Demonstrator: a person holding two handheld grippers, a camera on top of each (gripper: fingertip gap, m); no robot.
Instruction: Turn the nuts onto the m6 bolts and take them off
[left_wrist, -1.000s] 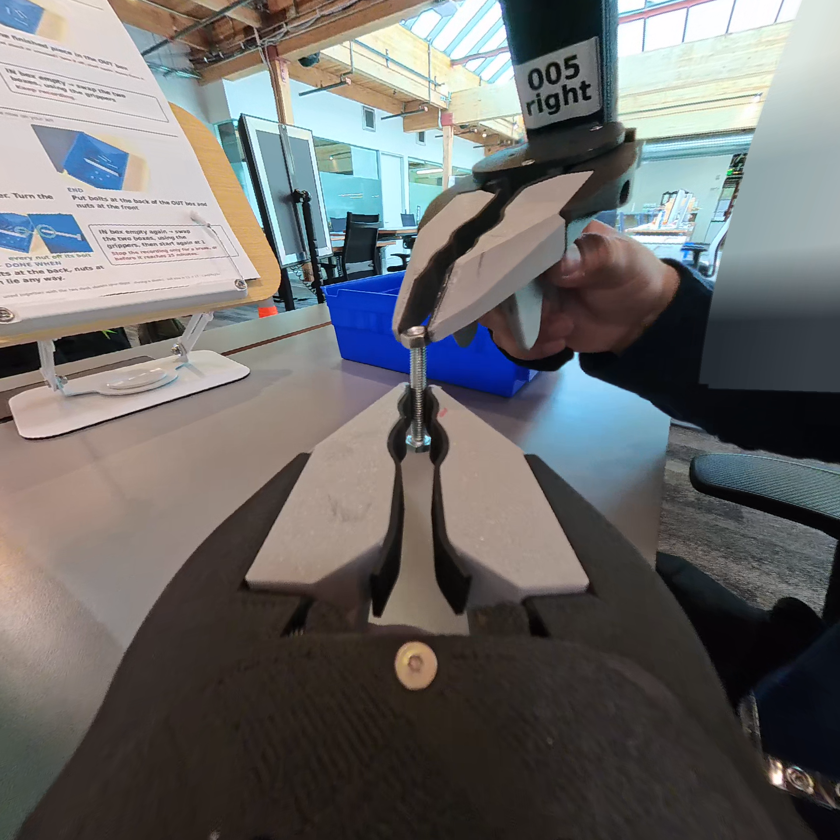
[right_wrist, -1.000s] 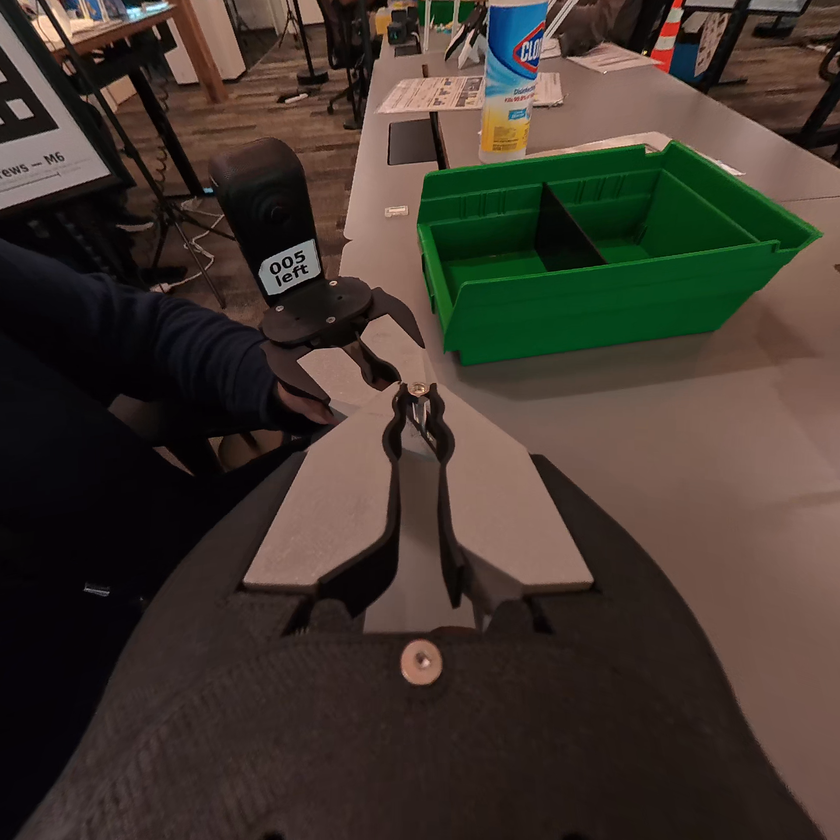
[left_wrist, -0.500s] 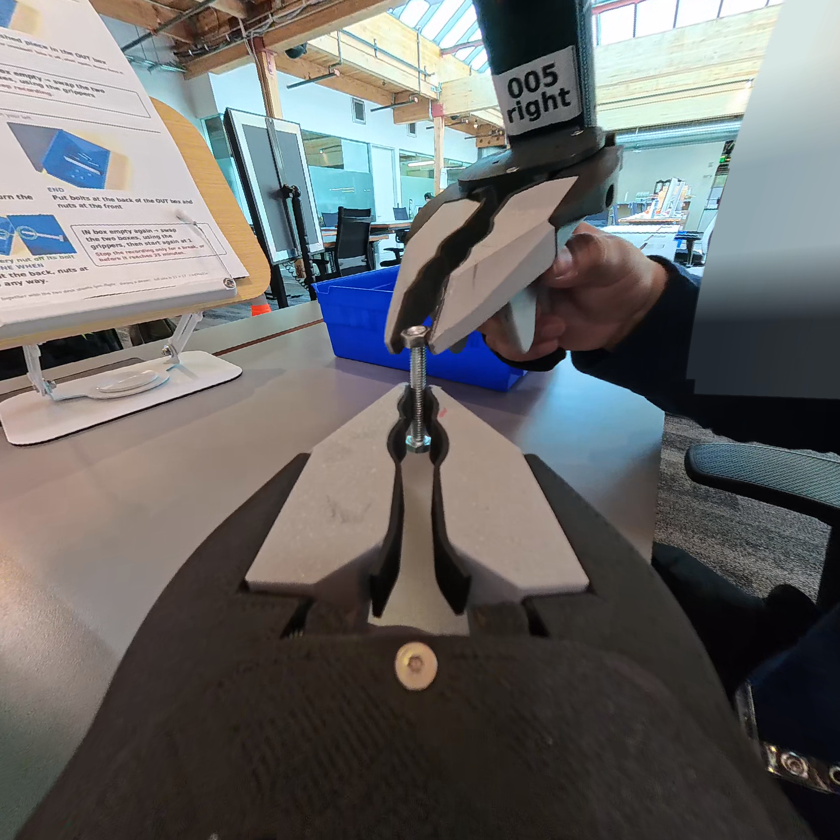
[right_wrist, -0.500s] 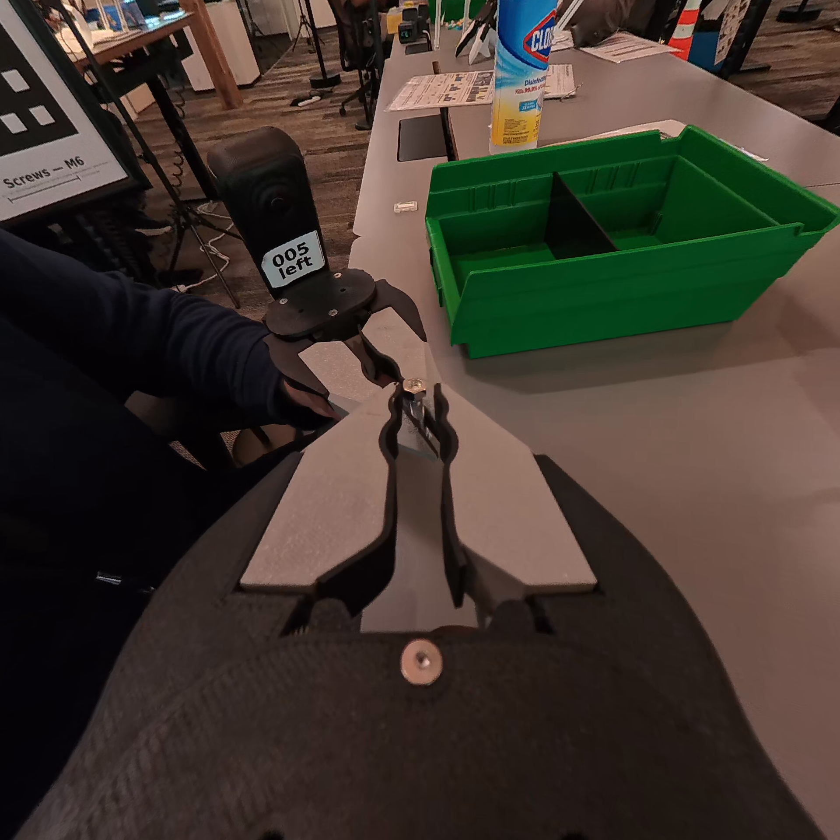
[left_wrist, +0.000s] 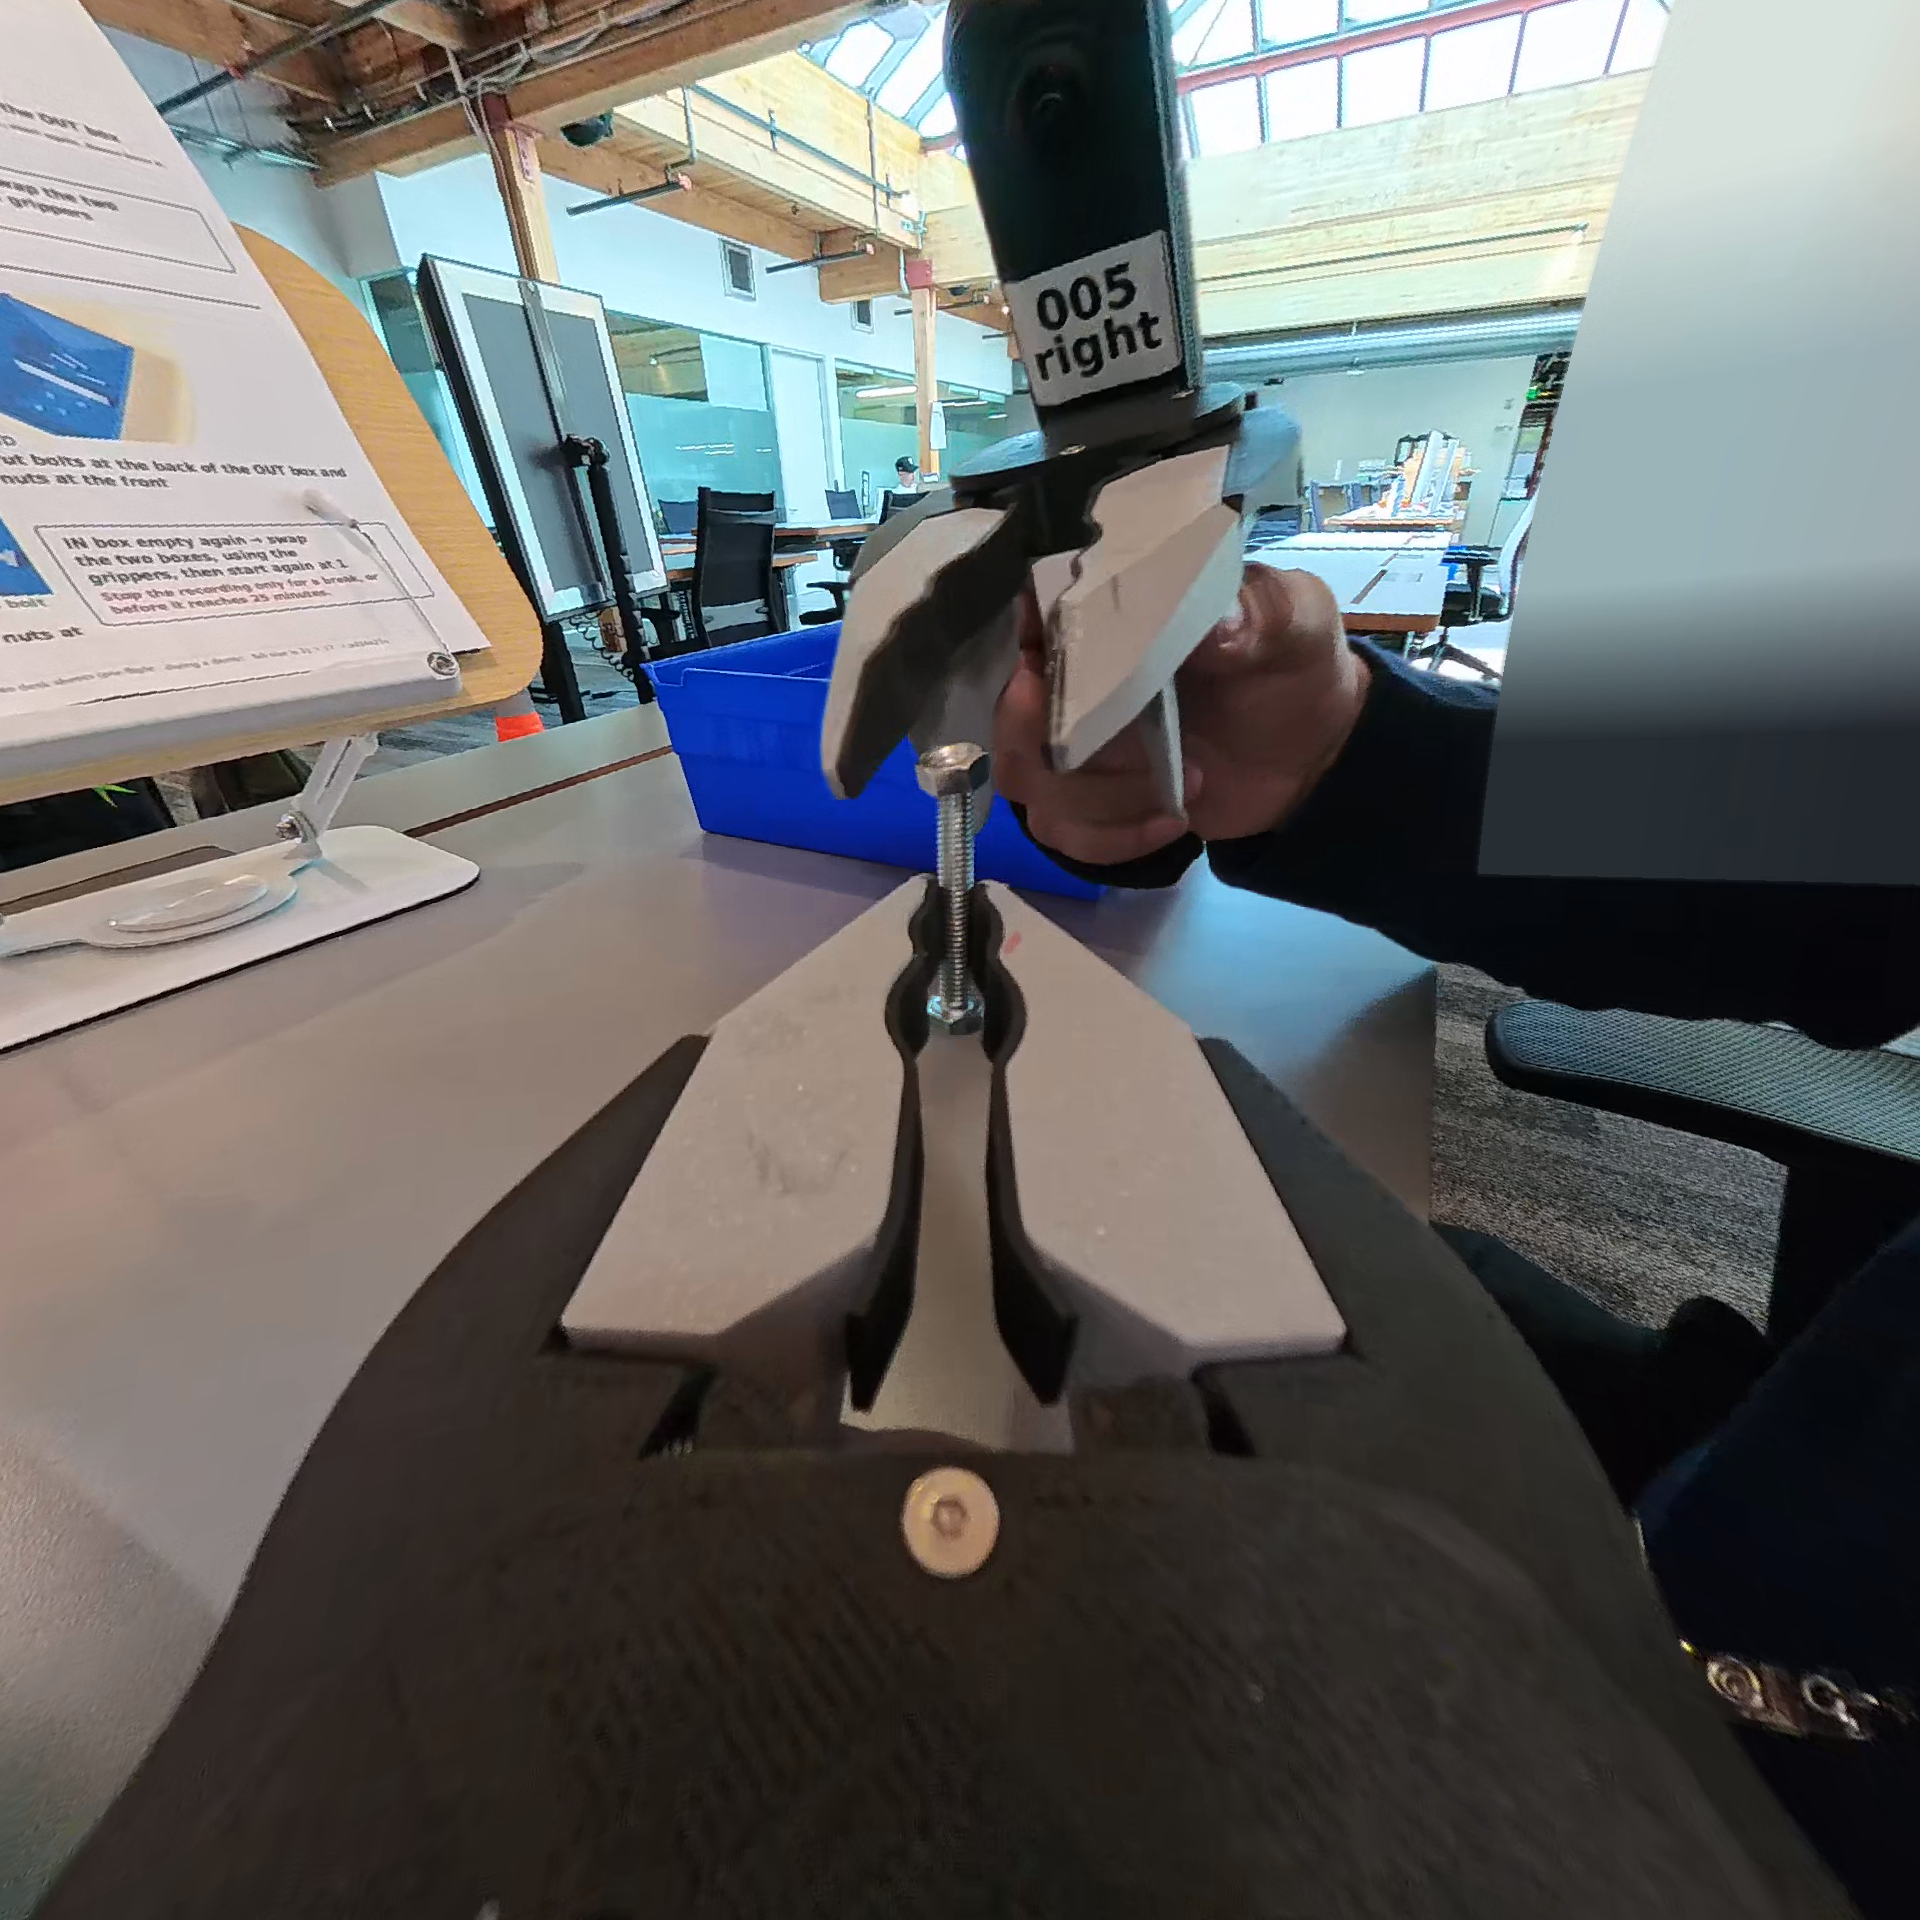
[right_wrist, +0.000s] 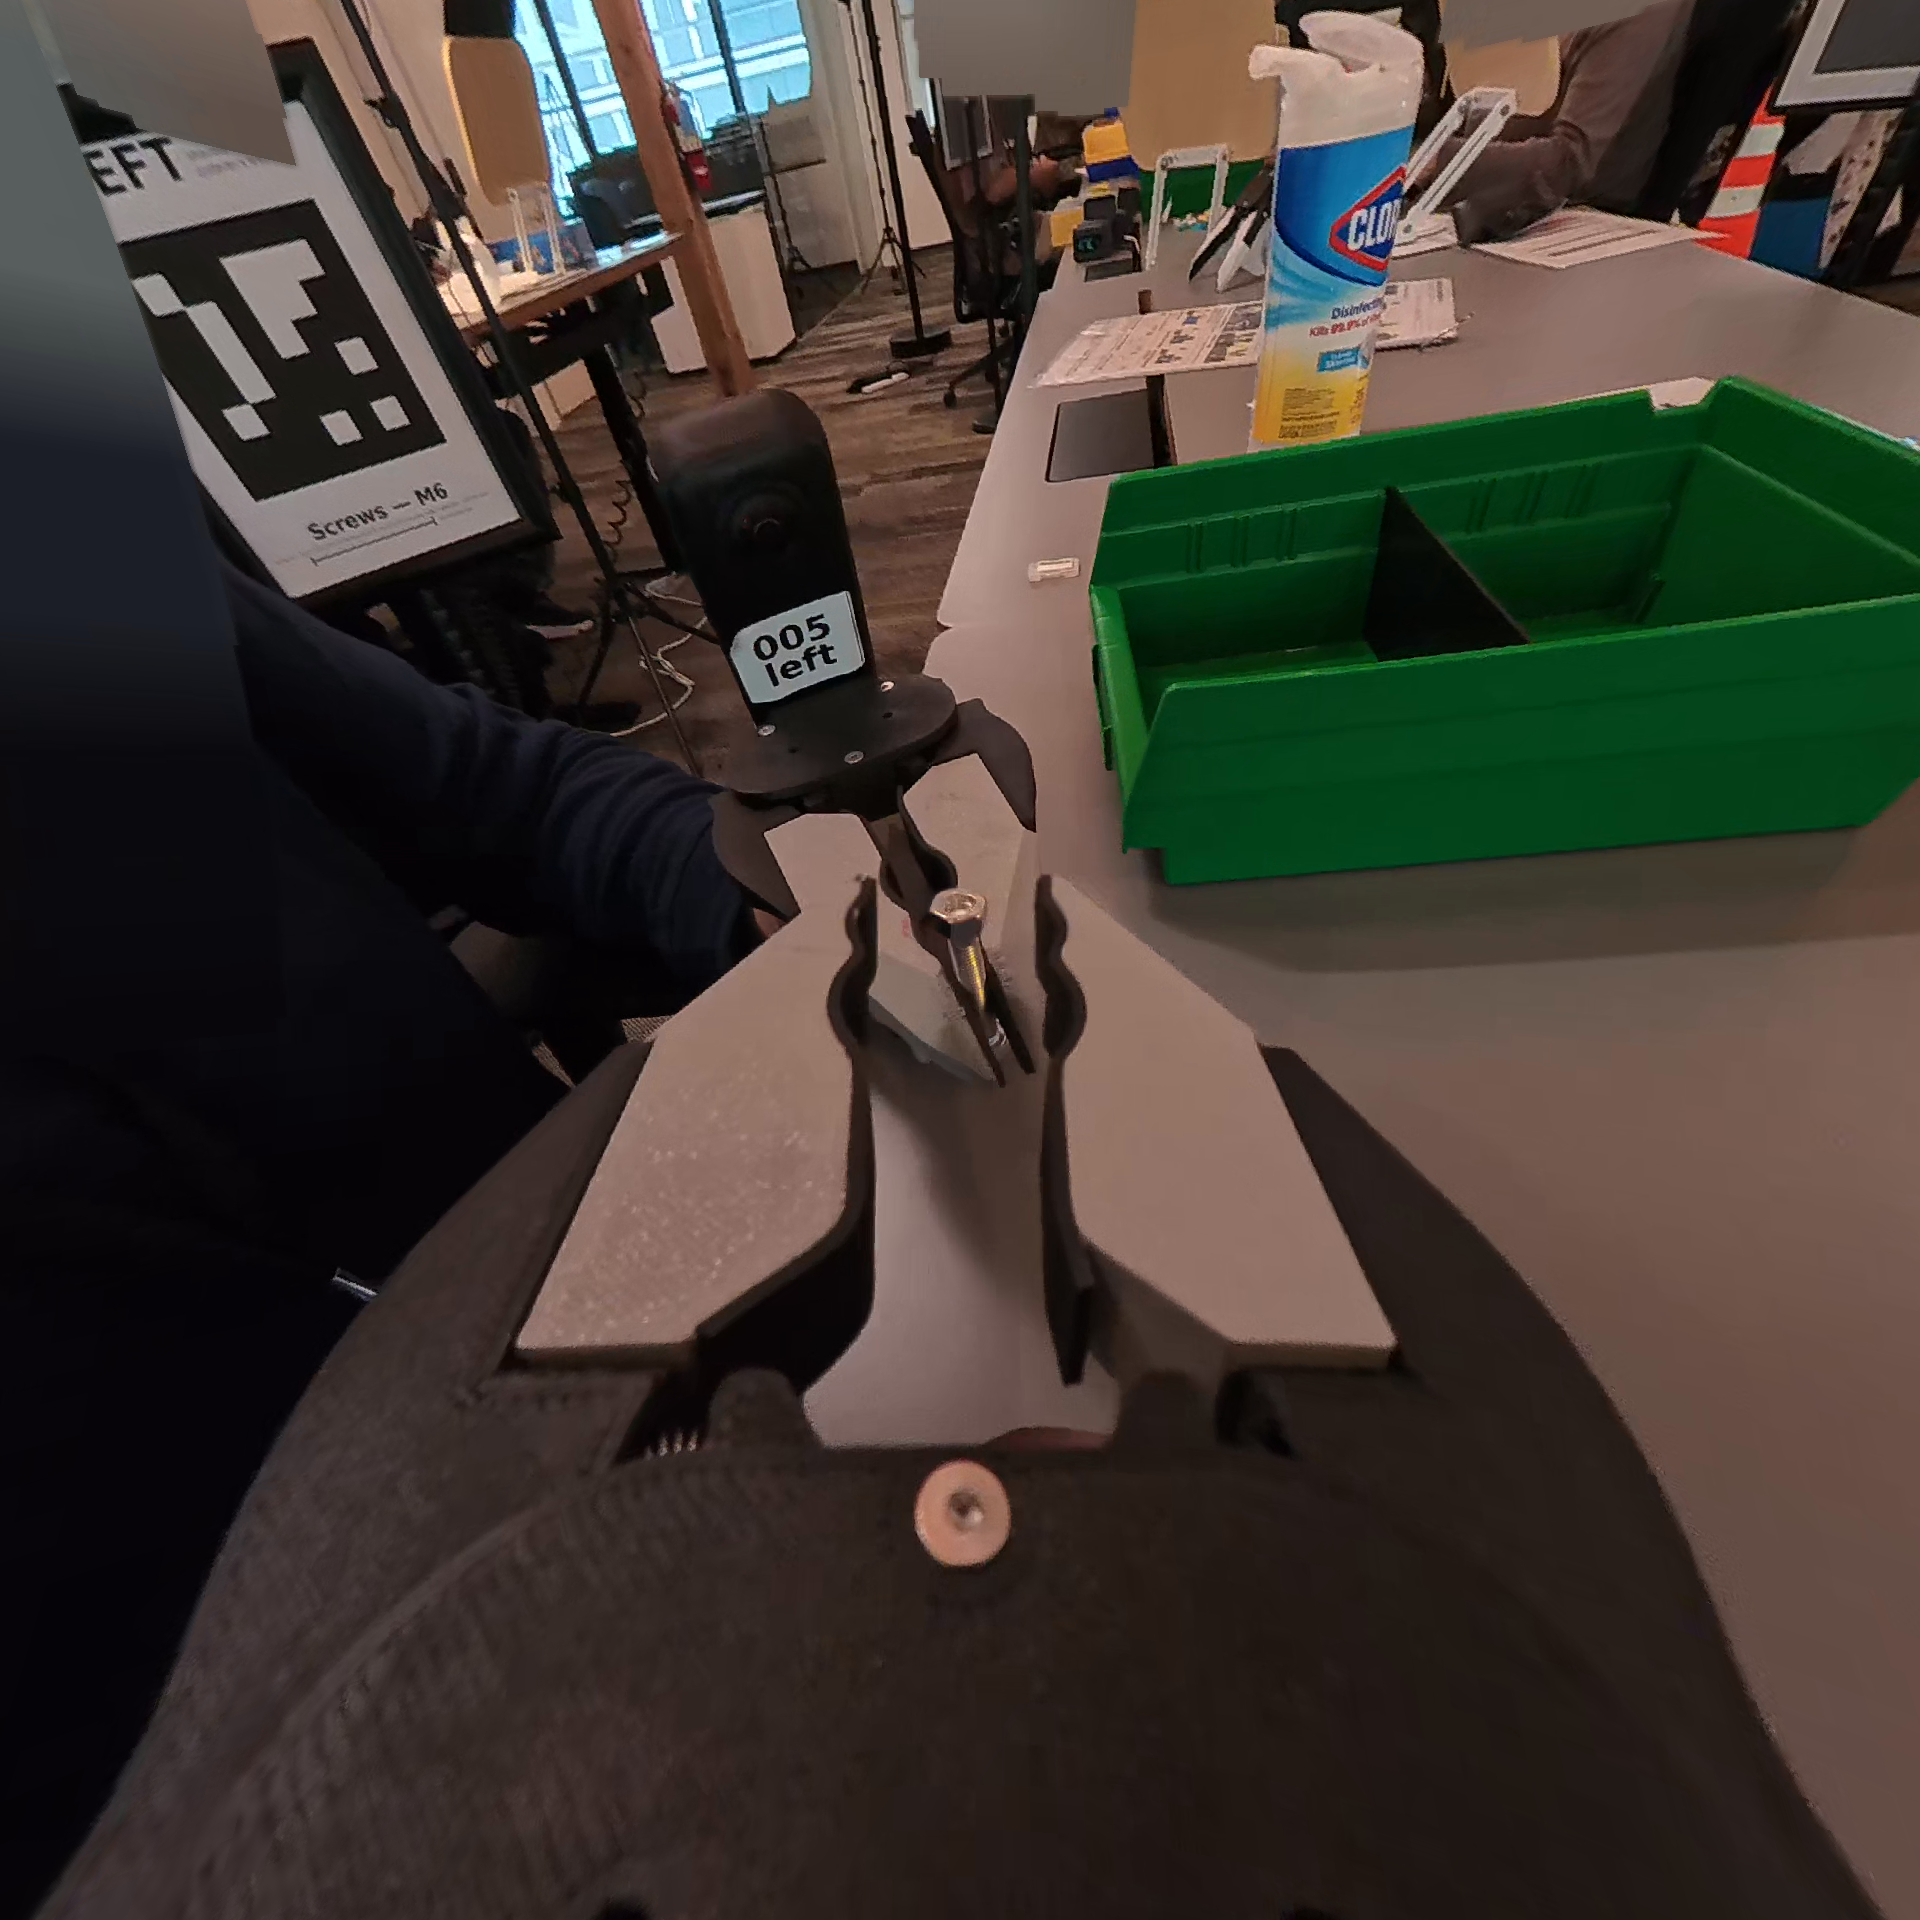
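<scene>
Grey bench (left_wrist: 312, 1091): left gripper (left_wrist: 954, 966) clamps nut (left_wrist: 956, 1006) on bolt (left_wrist: 954, 862); right gripper (right_wrist: 956, 966) spread around bolt head, unthreading unfinished

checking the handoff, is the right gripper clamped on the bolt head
No: the right gripper stands open, its fingers spread on either side of the bolt without touching it.
</scene>
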